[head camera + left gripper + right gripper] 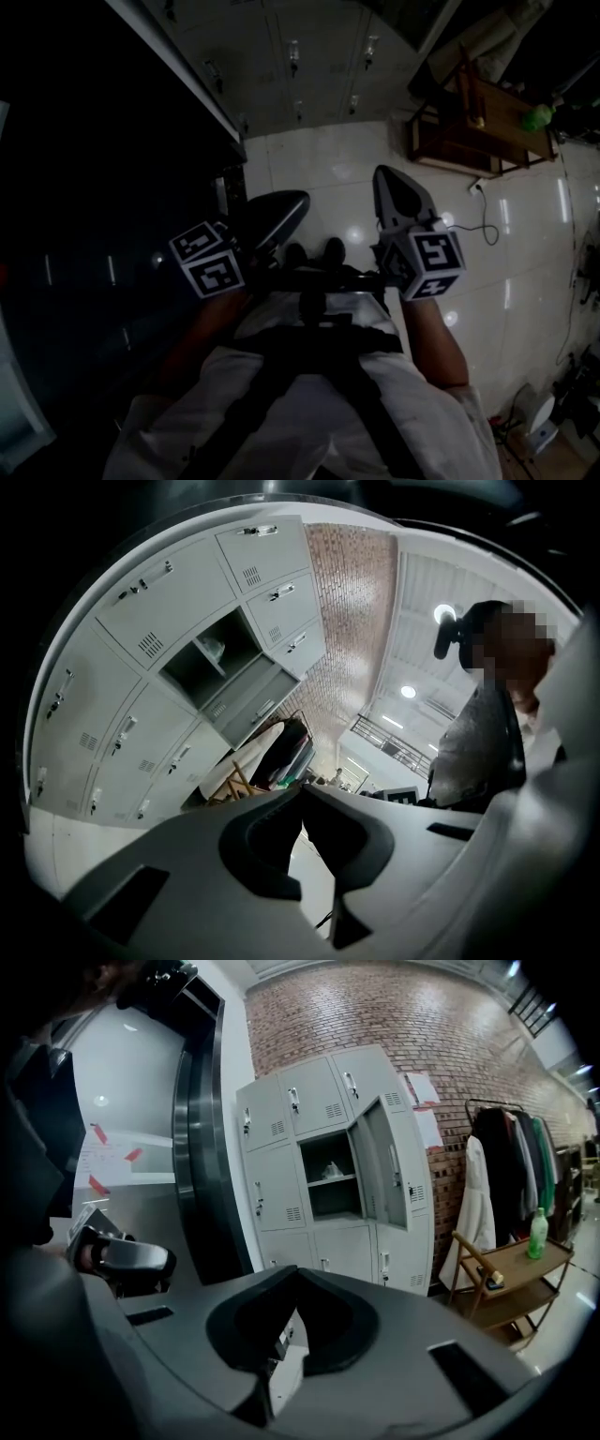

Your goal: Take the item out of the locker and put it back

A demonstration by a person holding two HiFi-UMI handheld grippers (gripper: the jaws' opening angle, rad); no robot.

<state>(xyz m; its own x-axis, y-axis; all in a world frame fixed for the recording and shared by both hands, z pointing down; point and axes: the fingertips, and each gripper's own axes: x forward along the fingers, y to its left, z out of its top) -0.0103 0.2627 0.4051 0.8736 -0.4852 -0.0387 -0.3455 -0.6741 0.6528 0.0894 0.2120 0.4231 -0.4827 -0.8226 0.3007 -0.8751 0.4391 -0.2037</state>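
Head view: the left tongs [277, 216] and right tongs [397, 191] hang side by side above the tiled floor [328, 159].

Left gripper view: its jaws are pressed together, holding nothing.

Right gripper view: its jaws are likewise closed and empty. A pale item [331, 1168] sits on the shelf inside the open locker [380, 1176], well apart from both tongs.

We find the head view very dim, its left side almost black, with small glare spots on the floor tiles [354, 234]. Both gripper views are brighter under ceiling lamps [408, 692], bowed at the edges, corners black.
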